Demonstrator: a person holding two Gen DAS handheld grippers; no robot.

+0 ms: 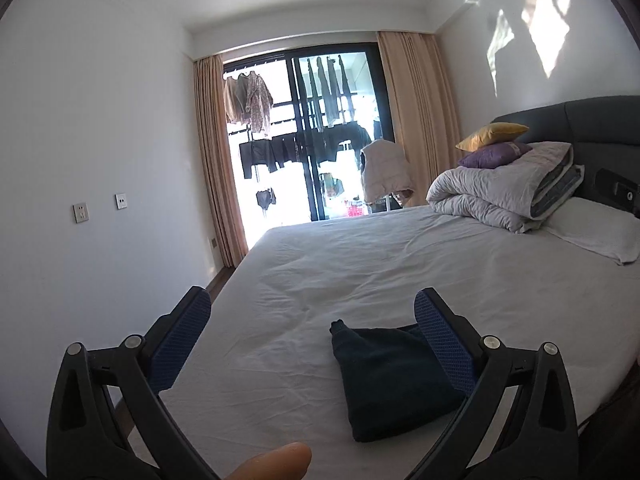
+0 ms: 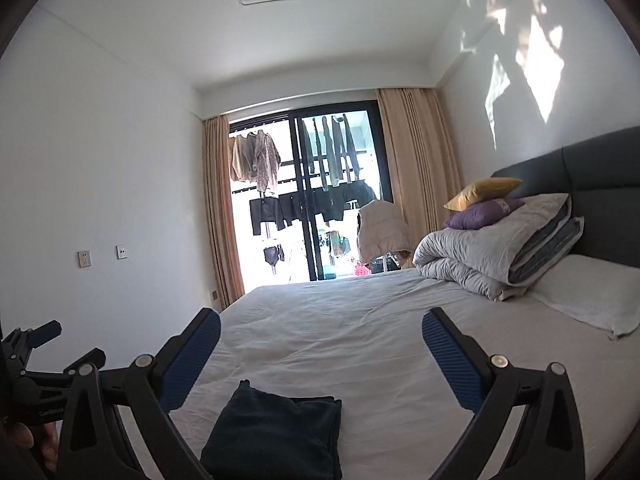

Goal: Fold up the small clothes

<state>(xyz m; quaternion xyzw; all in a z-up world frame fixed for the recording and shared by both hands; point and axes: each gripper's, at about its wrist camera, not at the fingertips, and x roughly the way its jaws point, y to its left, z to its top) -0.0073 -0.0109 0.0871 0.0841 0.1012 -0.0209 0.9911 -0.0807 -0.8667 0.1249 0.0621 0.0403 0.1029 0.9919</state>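
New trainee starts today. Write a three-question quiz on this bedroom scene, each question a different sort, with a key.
1. True or false: the left gripper is clamped on the folded dark garment.
2. Multiple choice: what lies directly under the yellow cushion? A) a white pillow B) a purple cushion C) a vest
3. Fill in: the folded grey duvet sits on the bed next to the dark ____.

Key
1. False; its jaws are open and empty, as are the right gripper's.
2. B, the purple cushion.
3. Headboard.
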